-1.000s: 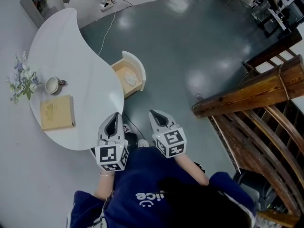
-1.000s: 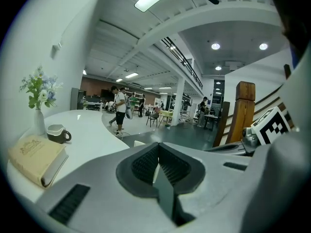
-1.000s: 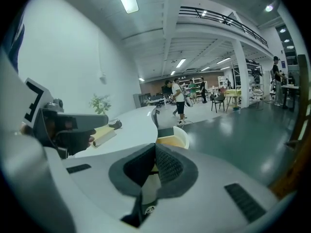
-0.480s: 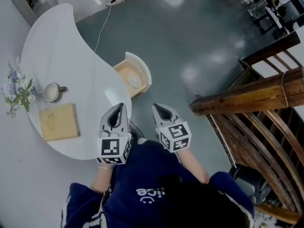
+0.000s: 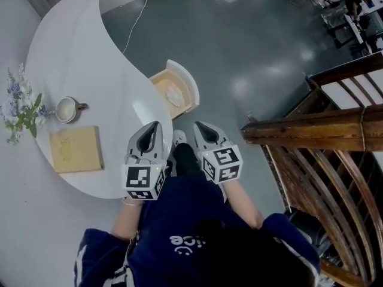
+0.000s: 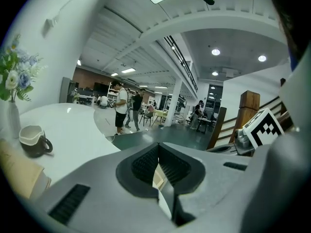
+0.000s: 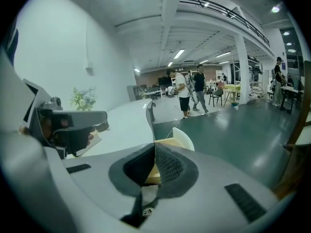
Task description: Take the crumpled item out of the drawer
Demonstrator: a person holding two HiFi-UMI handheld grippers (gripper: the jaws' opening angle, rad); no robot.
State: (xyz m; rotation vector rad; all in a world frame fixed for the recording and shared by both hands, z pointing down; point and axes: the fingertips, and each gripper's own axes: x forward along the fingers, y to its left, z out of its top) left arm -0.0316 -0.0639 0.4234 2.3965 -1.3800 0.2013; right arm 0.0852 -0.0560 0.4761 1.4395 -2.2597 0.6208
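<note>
In the last second you've carried the left gripper (image 5: pixel 154 127) and right gripper (image 5: pixel 199 127) nearer the pulled-out pale wooden drawer with the curved white front (image 5: pixel 190 84). It now lies near their tips, so the approach is nearly done and the grab is not yet begun. Both tongs are closed on nothing, so one must spread its jaws before you reach for the crumpled white item (image 5: pixel 174 92), which lies untouched inside the drawer. By count: two grippers, one drawer, one crumpled item, and on the curved white table (image 5: pixel 90 52) one grey mug (image 5: pixel 66 109), one flat tan book (image 5: pixel 75 149) and one bunch of pale flowers (image 5: pixel 18 106).
</note>
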